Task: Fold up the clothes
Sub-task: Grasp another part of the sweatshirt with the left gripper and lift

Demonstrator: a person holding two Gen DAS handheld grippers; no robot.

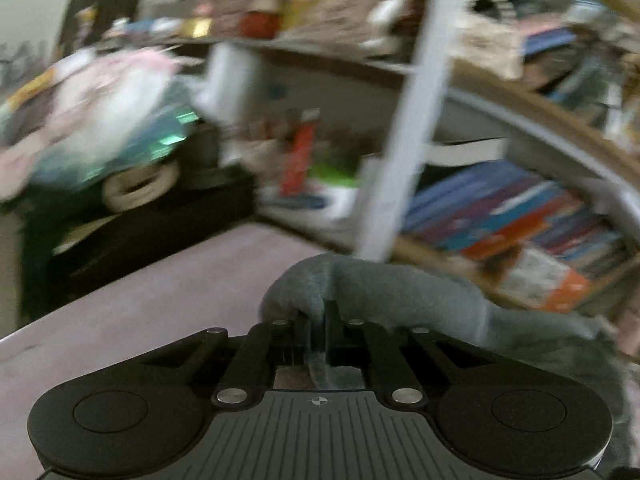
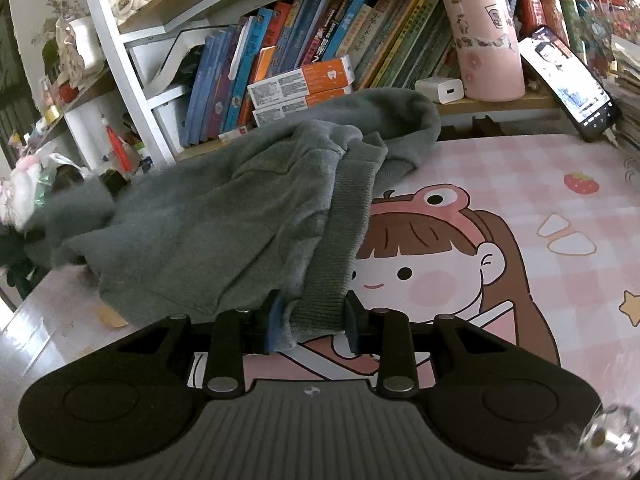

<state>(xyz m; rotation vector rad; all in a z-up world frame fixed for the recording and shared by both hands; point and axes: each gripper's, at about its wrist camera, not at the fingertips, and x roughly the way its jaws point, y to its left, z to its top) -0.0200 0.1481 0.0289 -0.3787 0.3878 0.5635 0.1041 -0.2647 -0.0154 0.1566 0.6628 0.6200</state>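
**Grey garment pinched at both ends on a crowded worktop**

Left wrist view: the picture is blurred. The left hand-held gripper (image 1: pixel 318 334) has its jaws almost fully together on a fold of the grey garment (image 1: pixel 384 292), which humps up just beyond the fingers and trails off to the right. Behind it, a white shelf post (image 1: pixel 404 132) rises close to the cloth, with a row of books (image 1: pixel 516 212) far right and a pale bundle (image 1: pixel 100 112) far left.

Right wrist view: the right hand-held gripper (image 2: pixel 312 326) is partly closed, its blue pads clamping the garment's ribbed hem (image 2: pixel 340 248). The rest of the garment lies heaped to the left and far side of the pink cartoon-printed worktop (image 2: pixel 520 208). Along the far edge stand books (image 2: pixel 280 64), orange-and-white boxes (image 2: pixel 300 84), a white charger (image 2: pixel 440 90), a pink cylindrical container (image 2: pixel 484 36) whose contents cannot be seen, and a leaning phone (image 2: pixel 568 84).
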